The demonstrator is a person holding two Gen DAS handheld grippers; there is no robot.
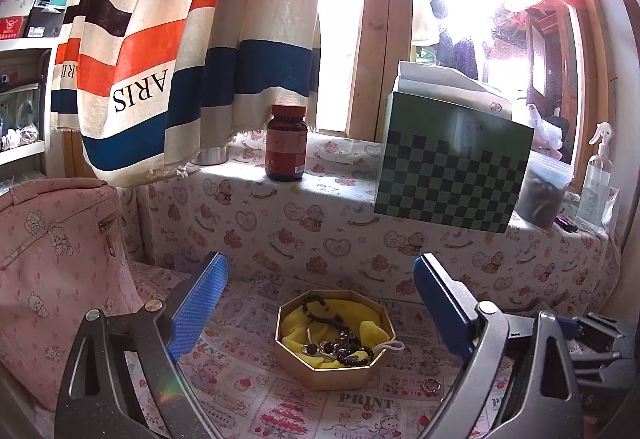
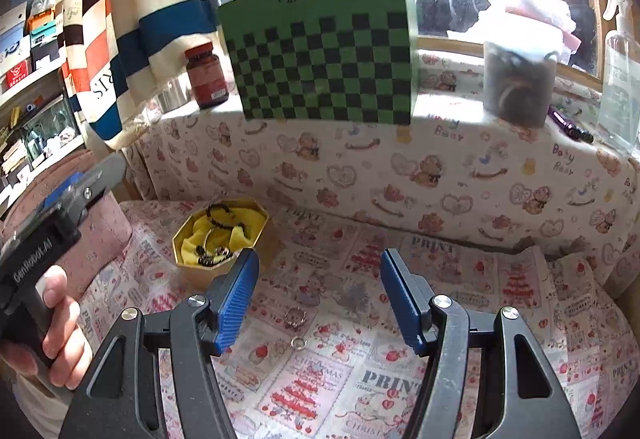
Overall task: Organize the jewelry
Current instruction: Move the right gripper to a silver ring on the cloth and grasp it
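Jewelry for sorting, two loose rings and a boxed lot, on a printed cloth surface. Right gripper [image 2: 318, 297]: blue-padded jaws spread apart, nothing between the pads, angled down over the cloth [image 2: 460, 279]. Directly between and just below its fingers lie an ornate ring [image 2: 295, 317] and, nearer the camera, a small plain ring [image 2: 298, 342], both flat on the cloth, close together but apart. Left gripper [image 1: 320, 309]: jaws wide apart, empty, framing the octagonal gold box [image 1: 328, 339] which sits on the cloth ahead of it. Box contents: yellow lining [image 1: 296, 323], dark beaded strands [image 1: 348, 343], a white loop hanging over the rim; individual pieces too tangled to separate. One ornate ring is also seen from the left wrist, right of the box. A hand [image 2: 60, 323] grips the left gripper's handle at the left edge of the right wrist view. Further out: pink bag [image 1: 52, 271] at left; bear-print covered ledge [image 1: 320, 223] behind. On the ledge: amber bottle [image 1: 286, 143], green checkered box [image 1: 452, 167], clear container of dark items [image 1: 544, 195], spray bottle [image 1: 598, 175]. Above: striped curtain [image 1: 192, 39], sunlit window.
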